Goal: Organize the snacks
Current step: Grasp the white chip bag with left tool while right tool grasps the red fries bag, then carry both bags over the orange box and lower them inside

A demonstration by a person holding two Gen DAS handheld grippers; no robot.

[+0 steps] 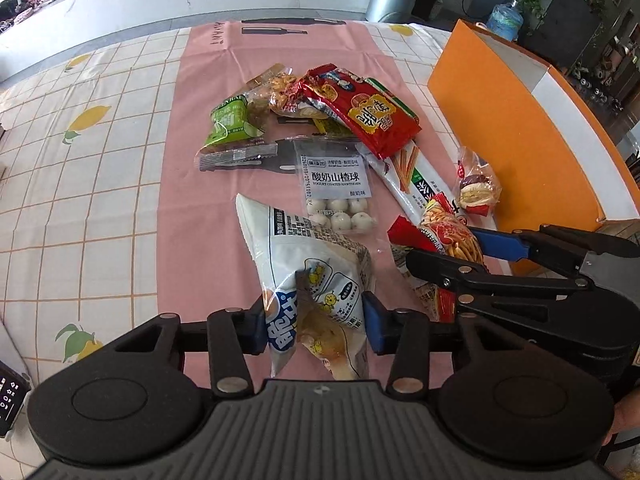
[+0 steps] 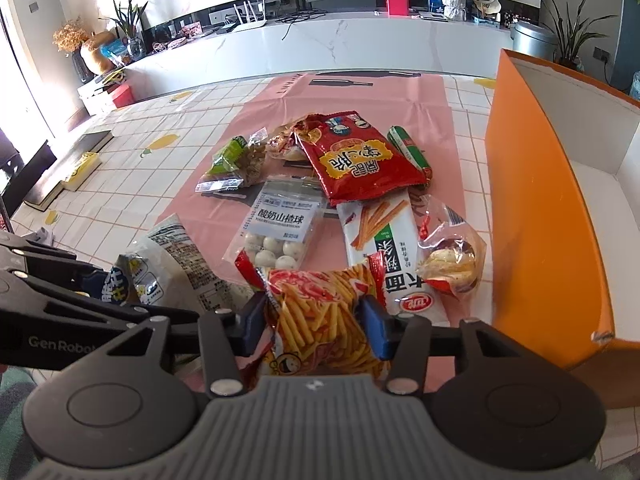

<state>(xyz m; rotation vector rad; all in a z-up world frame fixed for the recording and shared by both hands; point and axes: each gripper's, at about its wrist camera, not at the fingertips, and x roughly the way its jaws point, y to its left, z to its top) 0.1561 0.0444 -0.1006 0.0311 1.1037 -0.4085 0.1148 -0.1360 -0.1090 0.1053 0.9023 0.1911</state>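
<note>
The left hand-held gripper [image 1: 316, 326] has its blue pads pressed into the sides of a white crinkly plastic snack bag with blue lettering and small yellow cartoon figures [image 1: 308, 276], pinching the bag's near end while its far corner lies on the pink runner; its print is too creased to read. The right hand-held gripper [image 2: 314, 326] is likewise clamped, jaws partly closed, on a red-and-yellow foil bag printed with thin fries [image 2: 320, 312], so each hand has one packet ready to lift. The orange cardboard box with a white inside [image 2: 548, 208] stands open just right of the pile, probably the place the snacks are meant to go. The rest wait loose on the worktop [image 1: 100, 208], covered by a lemon-print grid cloth: a clear pouch of white balls [image 1: 338, 188] labelled "YOGURT COATED HAWTHORN" under Chinese characters, a large red foil bag with yellow characters [image 2: 360, 160], a long white stick-snack packet [image 2: 380, 236], and a green packet [image 1: 228, 124] whose writing I cannot make out. "GenRobot" is printed on the left device as seen from the right wrist.
</note>
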